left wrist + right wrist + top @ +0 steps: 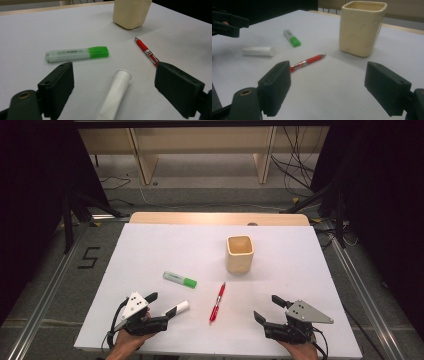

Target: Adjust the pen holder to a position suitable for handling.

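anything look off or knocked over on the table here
Nothing stands out. The cream cup stands upright, and the green highlighter, red pen and white marker lie flat and apart on the white table. No spill or damage shows. Both the left gripper and right gripper are open.

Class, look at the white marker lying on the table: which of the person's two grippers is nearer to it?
Left. The left gripper has its open jaws either side of the white marker, not touching it. The right gripper sits across the table, beyond the red pen.
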Action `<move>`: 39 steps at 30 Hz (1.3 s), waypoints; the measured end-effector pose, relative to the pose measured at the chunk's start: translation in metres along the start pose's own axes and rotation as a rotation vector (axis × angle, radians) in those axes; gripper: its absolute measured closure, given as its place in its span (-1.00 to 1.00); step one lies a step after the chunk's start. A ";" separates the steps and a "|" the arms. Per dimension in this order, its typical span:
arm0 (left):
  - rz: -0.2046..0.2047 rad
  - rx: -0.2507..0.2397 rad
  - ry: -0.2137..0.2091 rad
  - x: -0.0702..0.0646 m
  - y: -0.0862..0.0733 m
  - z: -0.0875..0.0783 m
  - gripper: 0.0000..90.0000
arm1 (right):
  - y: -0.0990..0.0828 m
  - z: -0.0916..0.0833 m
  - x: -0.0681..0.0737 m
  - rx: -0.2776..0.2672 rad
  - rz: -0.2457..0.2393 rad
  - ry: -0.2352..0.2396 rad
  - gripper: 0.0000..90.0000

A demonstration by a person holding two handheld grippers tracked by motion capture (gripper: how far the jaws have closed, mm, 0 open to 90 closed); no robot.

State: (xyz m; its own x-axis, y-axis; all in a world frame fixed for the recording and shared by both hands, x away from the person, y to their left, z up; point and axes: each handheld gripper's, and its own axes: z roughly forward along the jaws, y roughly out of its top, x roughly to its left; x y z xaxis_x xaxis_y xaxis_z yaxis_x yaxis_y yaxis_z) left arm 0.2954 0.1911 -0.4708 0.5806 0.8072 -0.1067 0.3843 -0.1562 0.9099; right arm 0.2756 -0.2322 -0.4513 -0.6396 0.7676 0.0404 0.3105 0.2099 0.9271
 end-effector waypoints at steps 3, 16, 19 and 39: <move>0.005 0.001 -0.004 0.000 0.000 0.000 -0.65 | 0.000 0.000 0.000 0.006 0.002 -0.005 -0.51; 0.007 -0.002 -0.002 -0.001 0.000 0.000 -0.65 | 0.002 0.003 -0.002 0.013 -0.001 -0.026 -0.45; 0.005 0.000 0.001 -0.001 0.000 0.001 -0.65 | 0.005 0.006 -0.004 0.024 -0.007 -0.045 -0.41; 0.003 0.004 0.010 0.001 -0.001 0.001 -0.65 | 0.024 0.031 -0.045 0.038 0.067 -0.112 -0.29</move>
State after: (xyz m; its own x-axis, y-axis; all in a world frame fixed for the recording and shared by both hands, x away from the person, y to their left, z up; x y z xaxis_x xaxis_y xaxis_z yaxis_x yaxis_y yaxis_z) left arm 0.2962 0.1911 -0.4719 0.5746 0.8123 -0.1001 0.3852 -0.1605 0.9088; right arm 0.3333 -0.2426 -0.4425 -0.5343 0.8433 0.0579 0.3780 0.1772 0.9087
